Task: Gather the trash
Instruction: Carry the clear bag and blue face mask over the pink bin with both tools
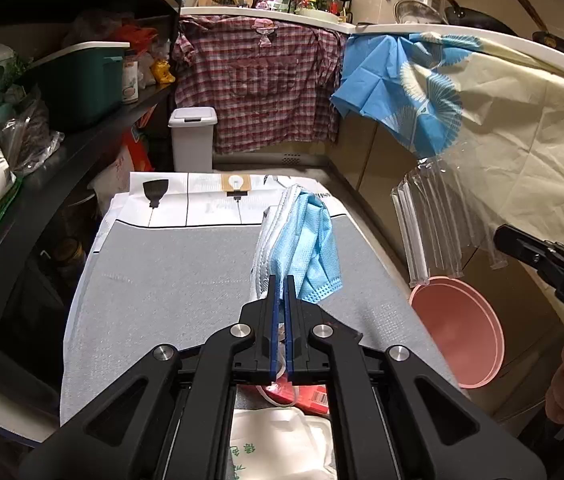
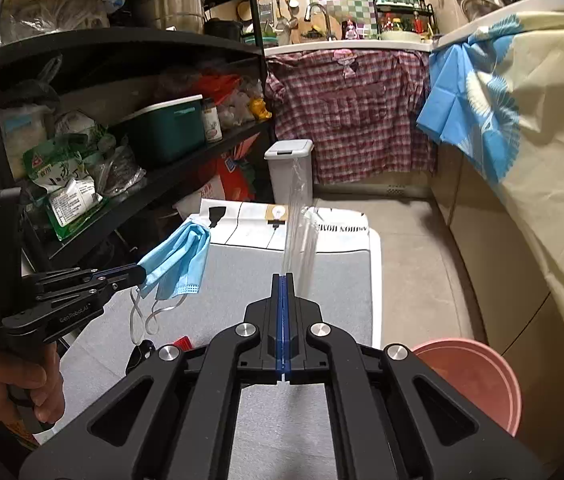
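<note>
Pinching a blue mask (image 1: 306, 240), left fingers (image 1: 280, 284) hide ear loops (image 2: 149, 316); right fingers (image 2: 284, 284) clamp clear plastic (image 2: 300, 220)

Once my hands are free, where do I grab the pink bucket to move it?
Take the pink bucket by its rim, coming from above with one finger inside and one outside. It stands upright beside the grey mat, mouth open; its round wall looks too broad to span.

Grey mat (image 1: 185, 280) under my view

I see it on white printed sheets (image 2: 241, 220); a red packet (image 1: 314, 396) lies at its near edge.
</note>
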`<move>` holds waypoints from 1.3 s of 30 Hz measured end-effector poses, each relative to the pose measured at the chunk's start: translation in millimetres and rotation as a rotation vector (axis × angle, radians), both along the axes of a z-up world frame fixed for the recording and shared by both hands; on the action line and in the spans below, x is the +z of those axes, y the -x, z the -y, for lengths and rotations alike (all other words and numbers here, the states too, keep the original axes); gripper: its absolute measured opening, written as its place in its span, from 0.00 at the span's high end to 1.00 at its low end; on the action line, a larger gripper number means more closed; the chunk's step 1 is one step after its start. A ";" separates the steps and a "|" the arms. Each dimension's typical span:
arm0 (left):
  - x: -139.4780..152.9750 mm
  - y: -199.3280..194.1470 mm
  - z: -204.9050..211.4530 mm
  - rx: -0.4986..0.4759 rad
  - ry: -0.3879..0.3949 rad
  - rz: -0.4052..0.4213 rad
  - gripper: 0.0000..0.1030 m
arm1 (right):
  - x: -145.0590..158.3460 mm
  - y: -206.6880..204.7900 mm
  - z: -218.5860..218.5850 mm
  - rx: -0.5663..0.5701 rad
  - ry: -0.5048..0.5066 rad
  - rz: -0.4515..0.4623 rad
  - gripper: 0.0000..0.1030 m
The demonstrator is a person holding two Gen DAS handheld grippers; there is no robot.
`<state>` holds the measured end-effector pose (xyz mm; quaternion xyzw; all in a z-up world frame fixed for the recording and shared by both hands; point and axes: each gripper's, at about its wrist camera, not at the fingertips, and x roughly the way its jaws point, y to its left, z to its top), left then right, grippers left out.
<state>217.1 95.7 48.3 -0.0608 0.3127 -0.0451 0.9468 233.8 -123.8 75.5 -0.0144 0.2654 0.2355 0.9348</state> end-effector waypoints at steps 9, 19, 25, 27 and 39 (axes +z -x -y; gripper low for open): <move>7.2 4.3 11.8 -0.017 -0.003 0.007 0.98 | 15.0 14.2 25.1 -0.010 0.021 0.027 1.00; 11.3 3.5 31.2 -0.056 0.001 0.015 0.98 | 8.4 21.6 55.5 -0.054 0.075 0.050 1.00; 9.2 0.4 47.7 -0.083 -0.005 0.010 0.98 | 1.5 16.0 77.4 -0.101 0.057 0.036 1.00; 8.0 -1.1 54.1 -0.093 -0.010 0.006 0.98 | -2.5 14.1 84.1 -0.118 0.063 0.034 1.00; 2.0 -11.7 86.7 -0.134 -0.019 -0.006 0.98 | -18.9 9.4 116.9 -0.185 0.047 -0.001 1.00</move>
